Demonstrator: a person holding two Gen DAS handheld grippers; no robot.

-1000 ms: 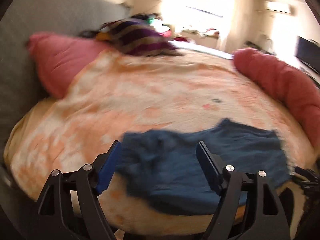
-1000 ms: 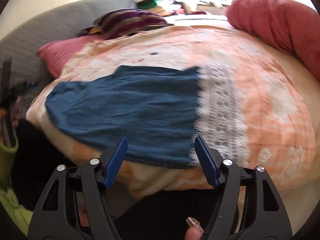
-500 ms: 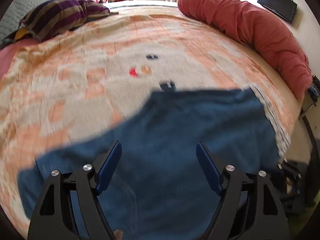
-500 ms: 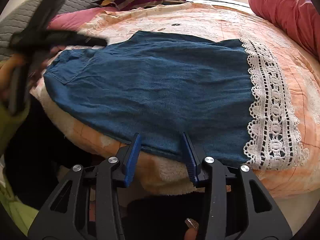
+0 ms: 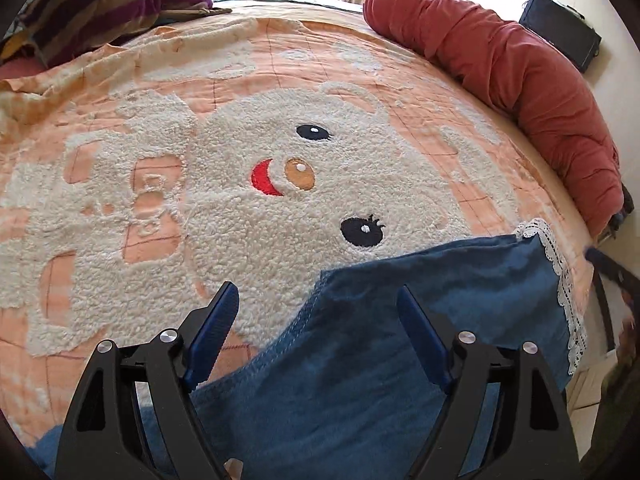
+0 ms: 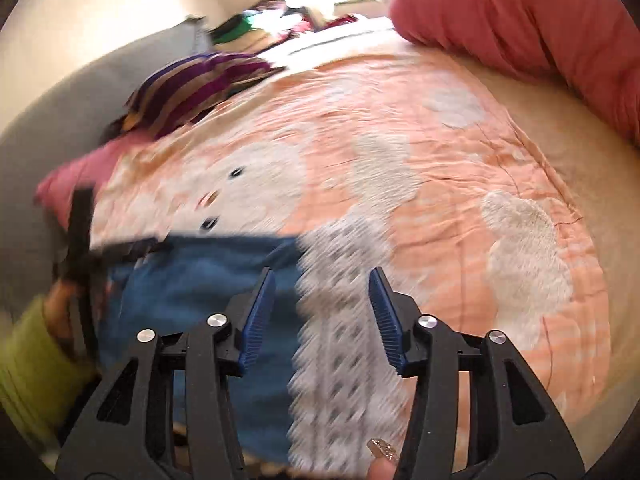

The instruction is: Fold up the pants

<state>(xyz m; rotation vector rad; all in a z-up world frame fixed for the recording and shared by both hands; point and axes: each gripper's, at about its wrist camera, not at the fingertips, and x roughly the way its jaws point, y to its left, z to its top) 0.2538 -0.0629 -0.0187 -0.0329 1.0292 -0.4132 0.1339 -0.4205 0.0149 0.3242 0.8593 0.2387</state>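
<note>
A: Left wrist view puts the left gripper (image 5: 316,320) low over the blue denim pants with a white lace hem (image 5: 400,360), its blue-padded fingers (image 5: 214,330) spread wide and holding nothing. The stitched edge of the pants runs diagonally between them.

B: And the pants lie at the near edge of the bed, on the peach fleece blanket with a white bear face (image 5: 280,200). In the right wrist view the right gripper (image 6: 322,316) also stands open, moderately, with nothing in it, poised over the white lace hem band (image 6: 340,320). That picture is smeared, so whether a finger touches the cloth cannot be told.

A: What could go wrong from here?

B: Likely a pinch that takes the fleece along with the denim; the pile is deep, and a low closing would drag the blanket into the fold. The lace is openwork, so a finger tip could catch in it and pull the hem crooked.

A: The pants also sit close to the bed's edge. If one gripper lifts before the other has hold, the cloth may slide off toward the floor.

B: The long red bolster cushion (image 5: 520,80) and the purple striped bundle (image 5: 108,4) lie well apart, so they should not interfere.
</note>
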